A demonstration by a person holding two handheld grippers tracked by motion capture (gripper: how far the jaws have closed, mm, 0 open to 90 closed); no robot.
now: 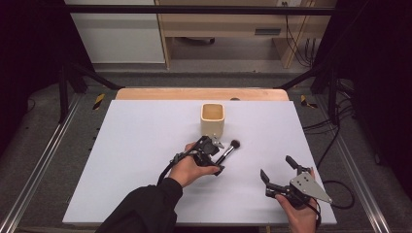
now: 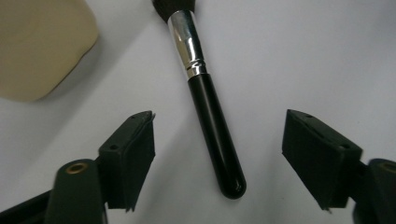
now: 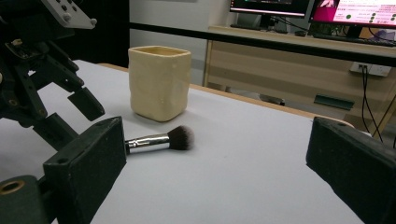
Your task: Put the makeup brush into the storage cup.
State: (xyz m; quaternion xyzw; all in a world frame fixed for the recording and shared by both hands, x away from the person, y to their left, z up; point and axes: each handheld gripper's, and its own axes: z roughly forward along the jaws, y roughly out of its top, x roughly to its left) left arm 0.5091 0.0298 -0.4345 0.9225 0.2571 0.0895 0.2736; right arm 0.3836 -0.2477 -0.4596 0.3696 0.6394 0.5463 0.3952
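A makeup brush [image 1: 228, 152] with a black handle [image 2: 215, 135], silver ferrule and dark bristles [image 3: 182, 137] lies flat on the white table, bristles pointing toward a cream square cup [image 1: 213, 120]. My left gripper [image 1: 219, 156] is open and straddles the brush handle without touching it [image 2: 219, 163]. My right gripper [image 1: 279, 171] is open near the table's front right with nothing between its fingers [image 3: 215, 186]. The cup [image 3: 159, 83] stands upright just behind the brush. The other hand's gripper [image 3: 70, 105] hovers over the handle at the left of the right gripper view.
The white table top [image 1: 136, 145] rests on a wooden board [image 1: 199, 93]. Metal frame rails [image 1: 43, 155] run along both sides. Behind the table stand a wooden desk [image 3: 299, 60] with monitors [image 3: 355, 11] and trailing cables [image 1: 335, 131].
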